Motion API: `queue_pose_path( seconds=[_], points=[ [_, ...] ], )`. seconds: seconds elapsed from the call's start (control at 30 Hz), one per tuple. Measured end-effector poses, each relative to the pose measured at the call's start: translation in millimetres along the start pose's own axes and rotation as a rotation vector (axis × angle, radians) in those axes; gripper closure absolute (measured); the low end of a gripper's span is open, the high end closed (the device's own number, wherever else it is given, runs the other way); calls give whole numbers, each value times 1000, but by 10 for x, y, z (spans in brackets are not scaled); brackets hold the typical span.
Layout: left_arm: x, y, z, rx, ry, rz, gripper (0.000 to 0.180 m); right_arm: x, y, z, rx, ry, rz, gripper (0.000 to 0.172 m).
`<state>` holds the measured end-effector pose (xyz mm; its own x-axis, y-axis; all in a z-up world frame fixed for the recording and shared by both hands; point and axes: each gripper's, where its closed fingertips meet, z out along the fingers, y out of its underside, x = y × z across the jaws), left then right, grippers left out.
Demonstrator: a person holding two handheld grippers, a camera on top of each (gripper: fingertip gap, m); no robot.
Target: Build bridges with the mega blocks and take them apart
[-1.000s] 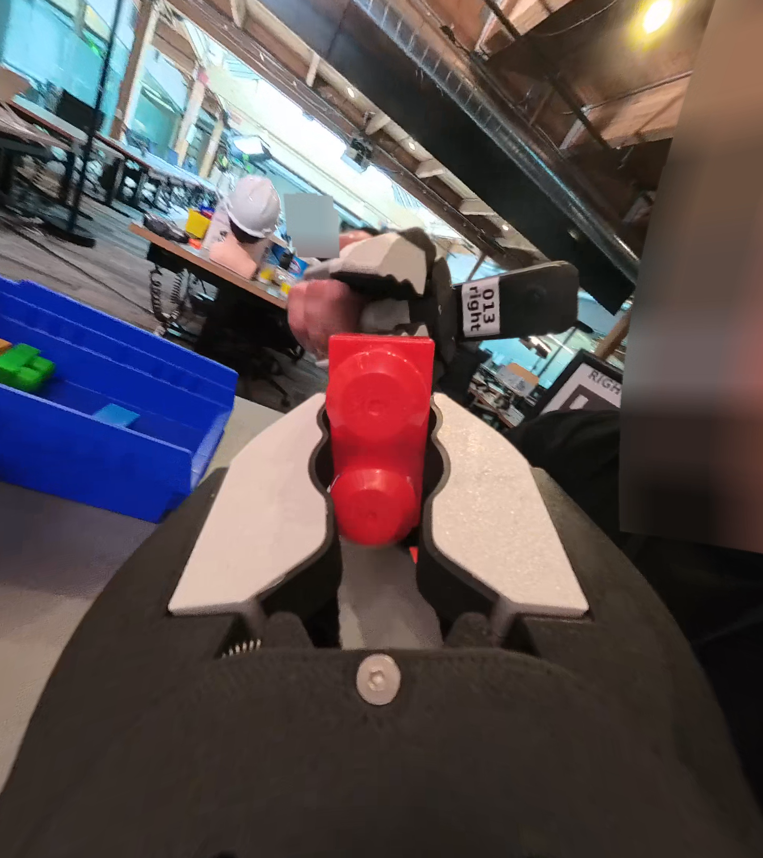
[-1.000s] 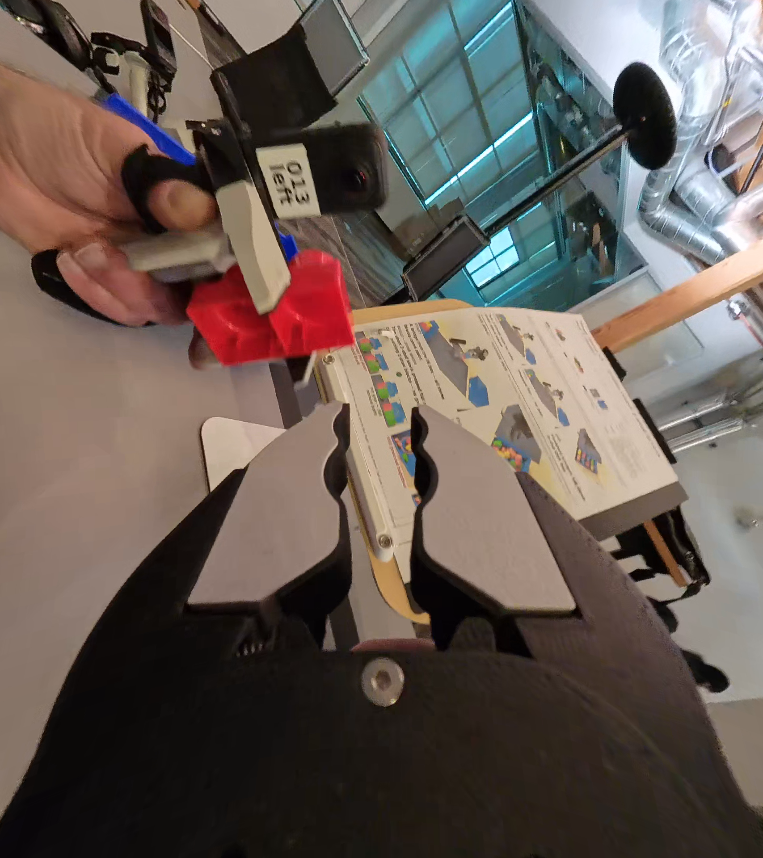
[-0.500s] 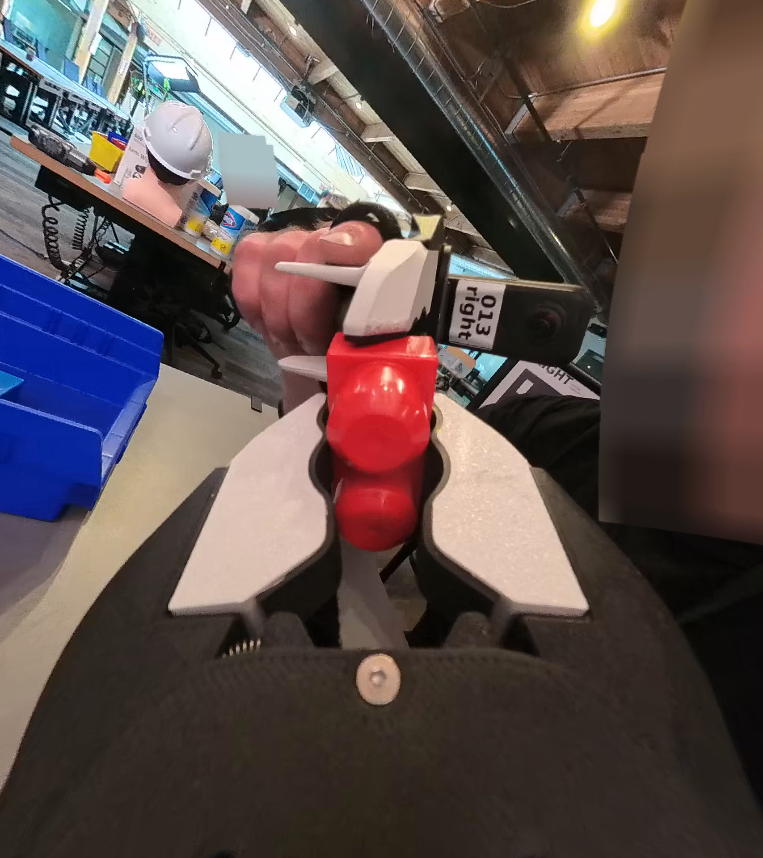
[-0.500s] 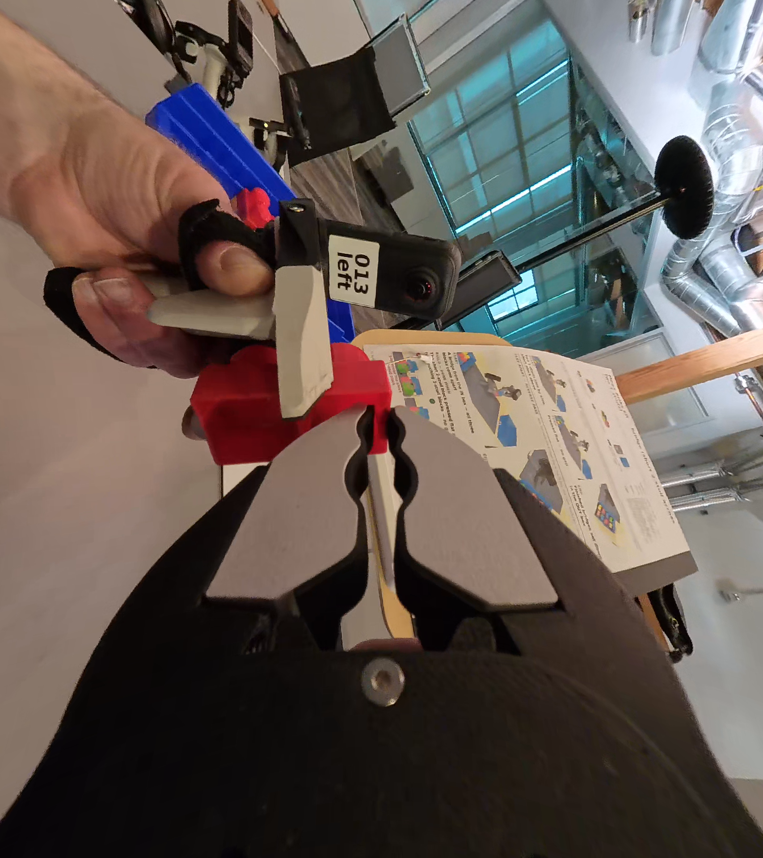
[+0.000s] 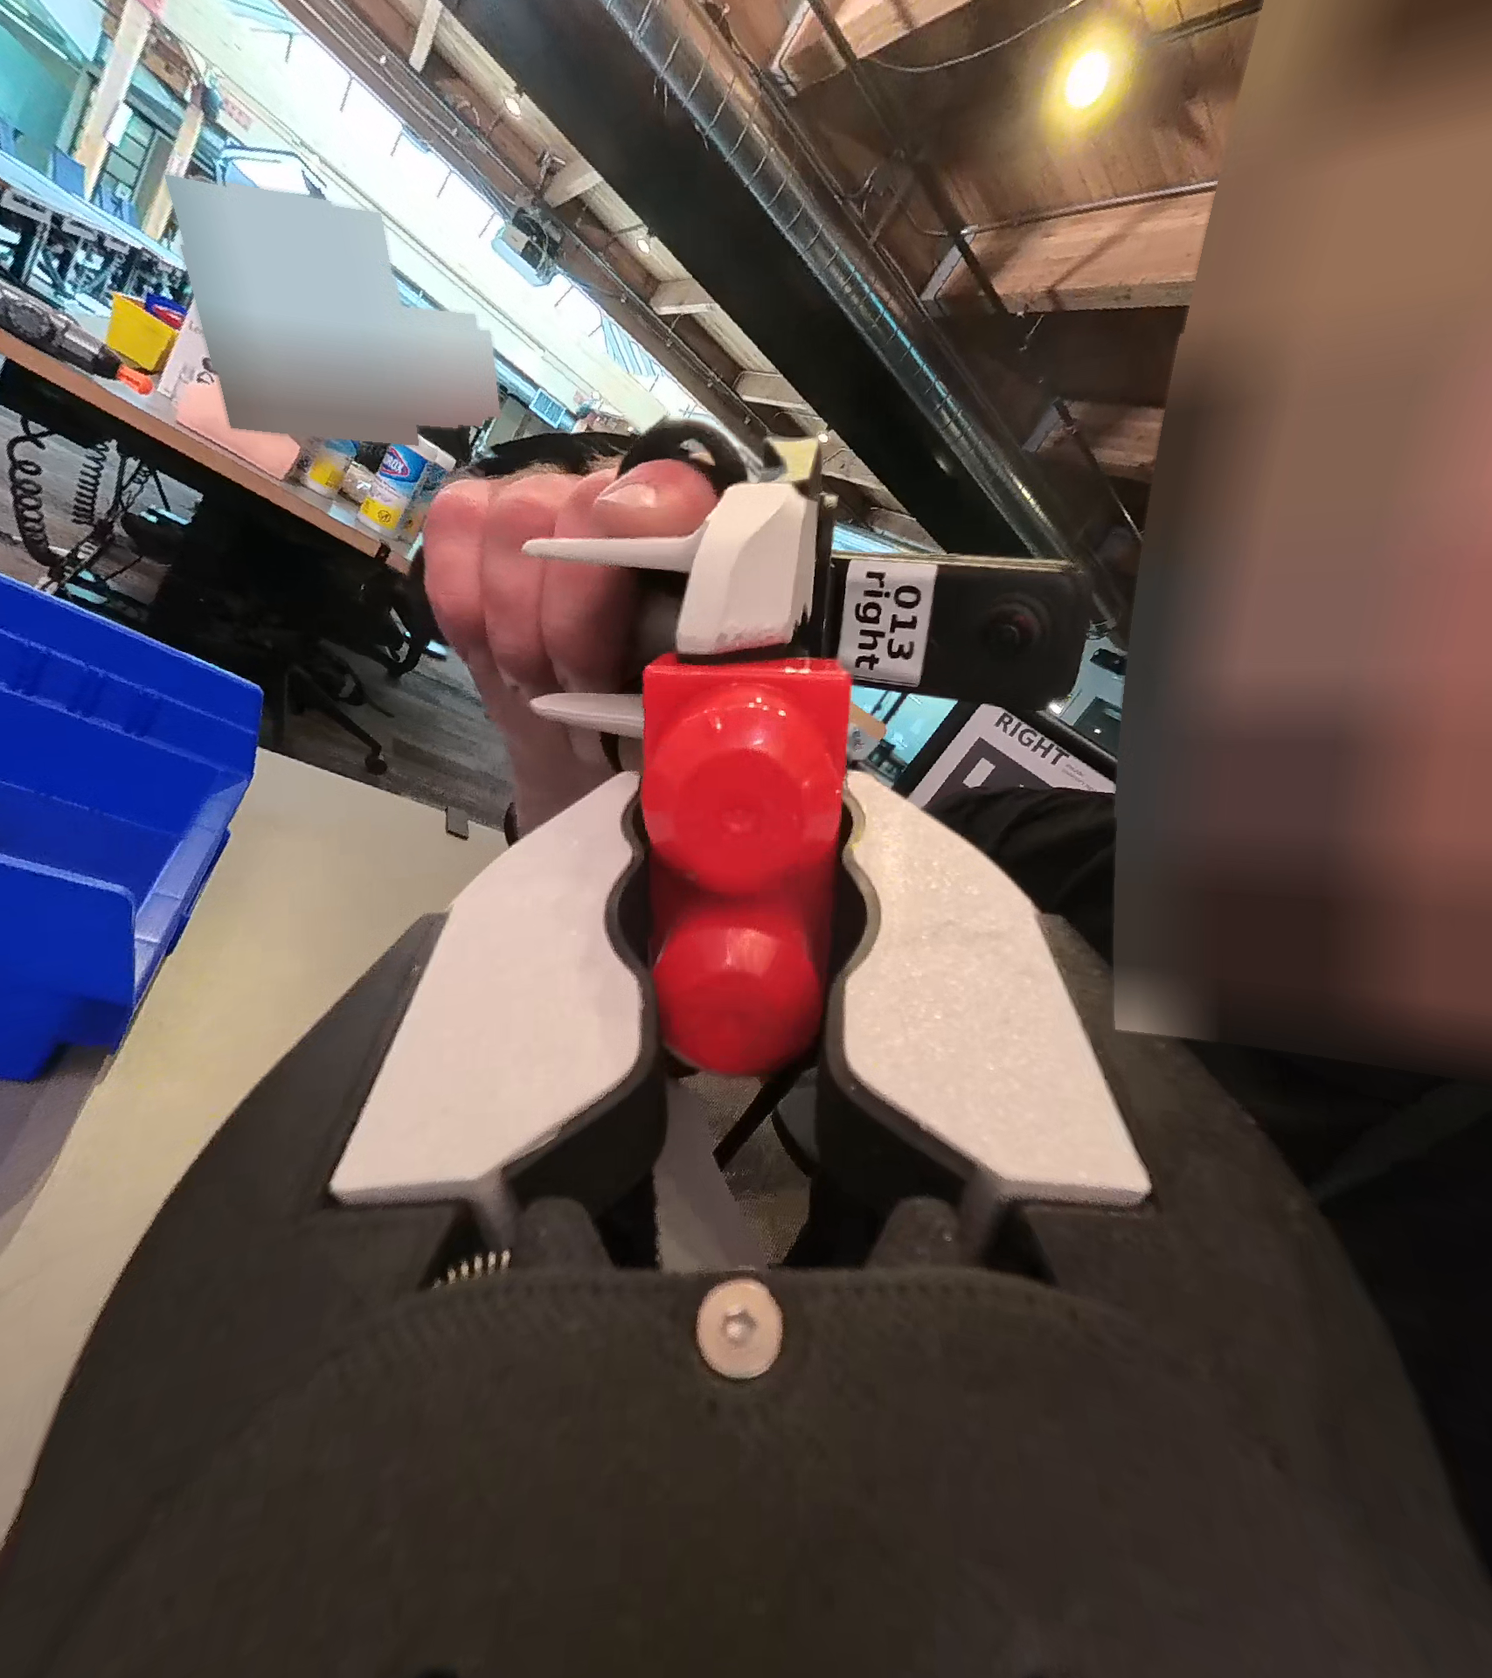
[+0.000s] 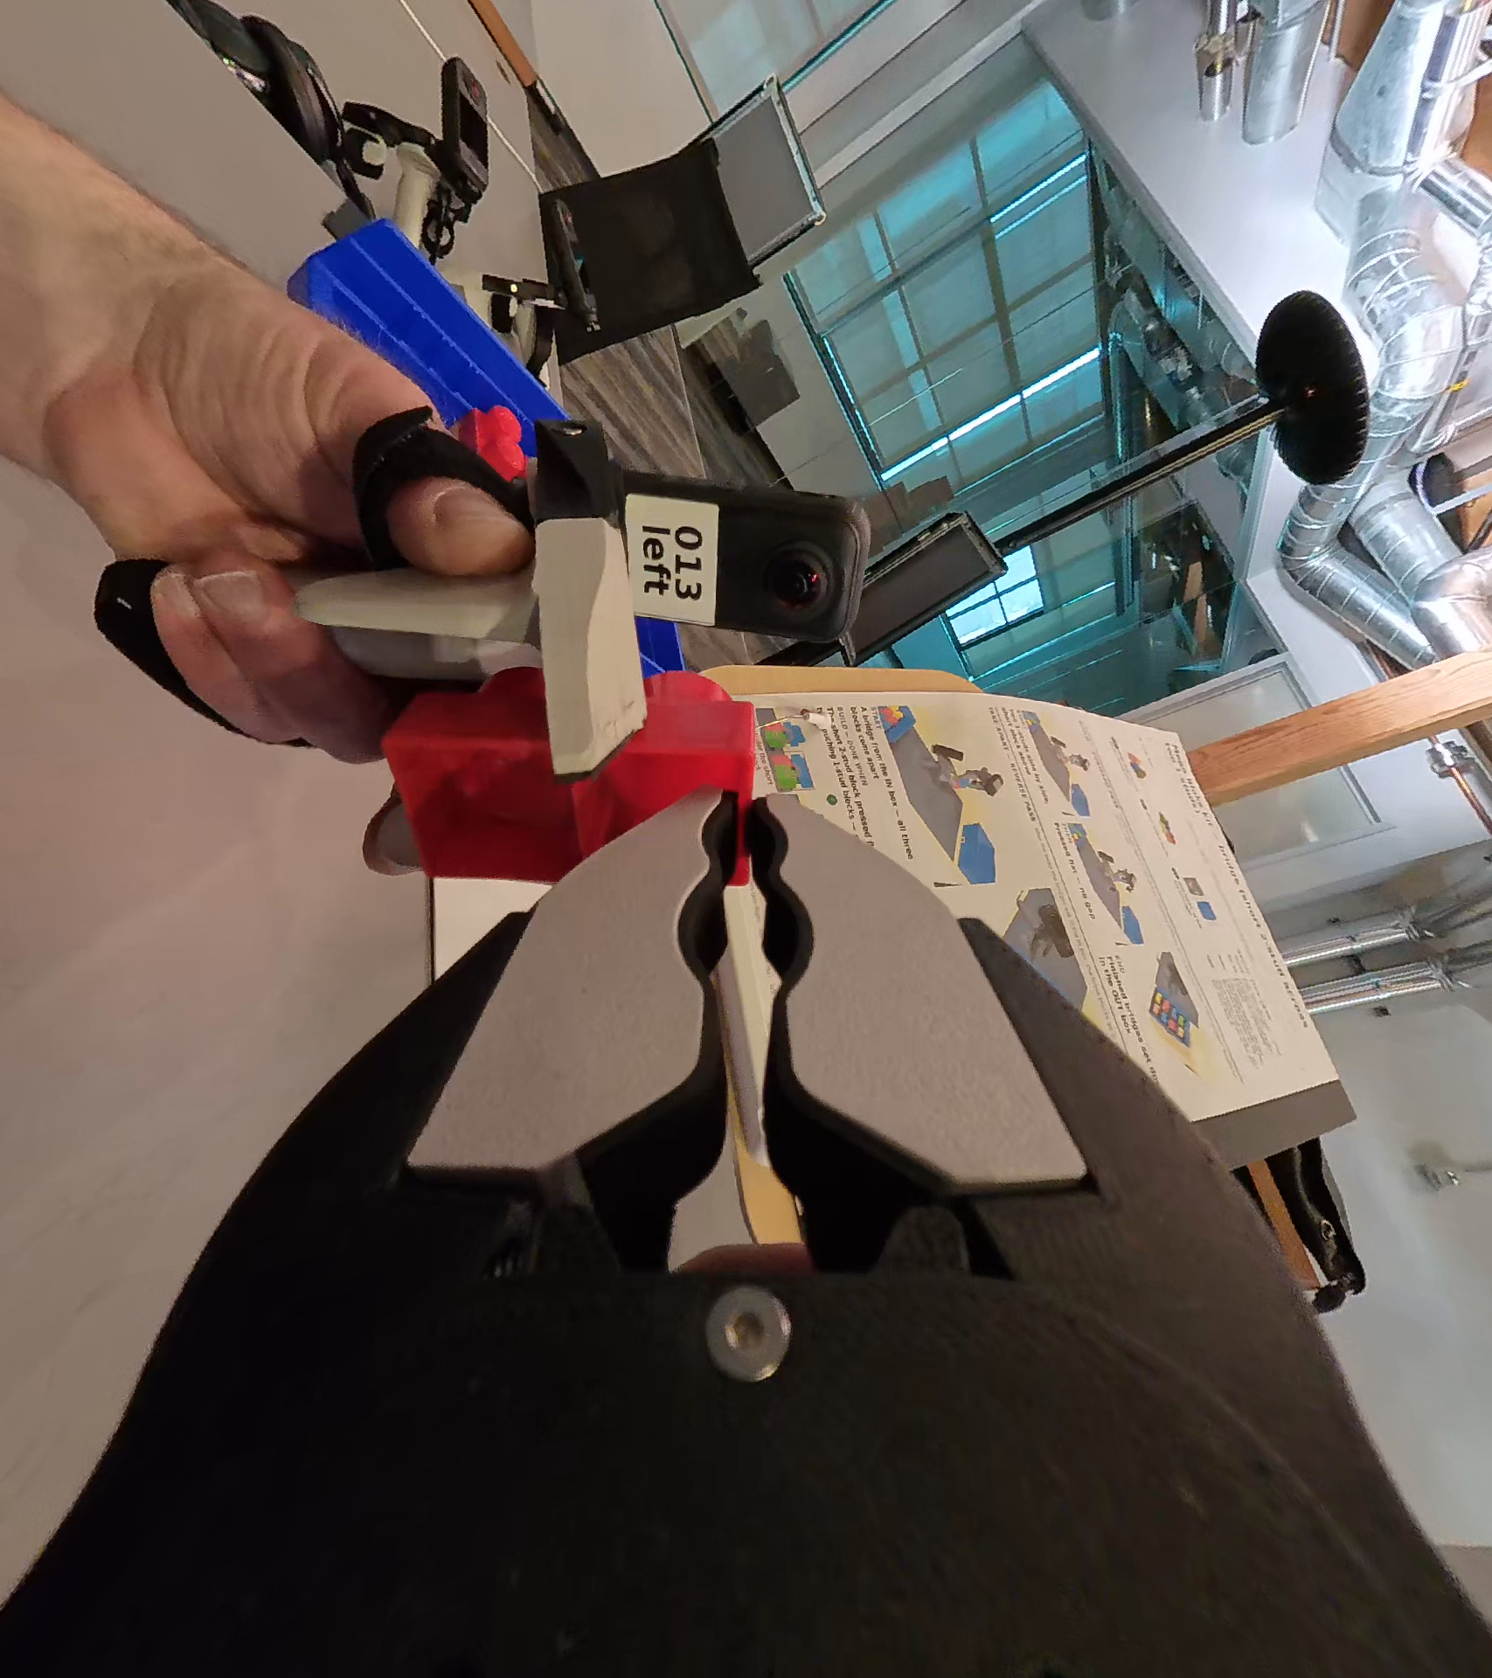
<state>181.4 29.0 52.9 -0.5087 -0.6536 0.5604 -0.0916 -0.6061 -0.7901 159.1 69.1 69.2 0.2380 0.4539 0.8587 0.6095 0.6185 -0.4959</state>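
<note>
Grey table (image 5: 342,872) under blue bin (image 5: 43,872)

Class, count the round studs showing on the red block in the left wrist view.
2: upper stud, farther from the camera; lower stud, nearer it; others may be hidden.

Each camera sat just behind its own gripper, looking forward along the two grey fingers at very close range. The left wrist view faced the right gripper (image 5: 746,636) and a blue plastic bin (image 5: 70,817) off to the left. The right wrist view, rolled sideways, faced the left gripper (image 6: 588,726). Both shared the red two-stud plastic block (image 5: 737,872) (image 6: 506,799) between them.
</note>
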Motion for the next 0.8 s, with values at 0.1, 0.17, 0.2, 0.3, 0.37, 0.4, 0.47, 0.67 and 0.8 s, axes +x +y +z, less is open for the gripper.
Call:
queue_pose_path(
  seconds=[0.1,0.17,0.2,0.3,0.37,0.4,0.47,0.67,0.8],
  points=[
    [1,-31,-10,24,12,9,144,30,-1,-16,-2,16,-4,169],
    [-3,-81,-46,56,17,13,142,58,13,-36,-10,25,-7,169],
    [-8,-117,-70,78,15,15,140,86,20,-54,-14,36,-9,169],
    [-13,-181,-114,109,-6,49,131,169,48,-114,-27,63,-9,169],
    [-10,-223,-147,121,-28,73,127,234,101,-154,-47,81,-8,169],
    [-17,-246,-174,128,-44,86,126,282,139,-182,-58,97,-8,169],
    [-34,-284,-245,130,-77,113,125,400,254,-263,-93,130,-1,169],
    [-78,-444,-537,181,-141,136,128,807,936,-618,-296,232,52,169],
    [-52,-513,-662,190,-176,160,131,915,1692,-840,-544,257,70,169]
  ],
)
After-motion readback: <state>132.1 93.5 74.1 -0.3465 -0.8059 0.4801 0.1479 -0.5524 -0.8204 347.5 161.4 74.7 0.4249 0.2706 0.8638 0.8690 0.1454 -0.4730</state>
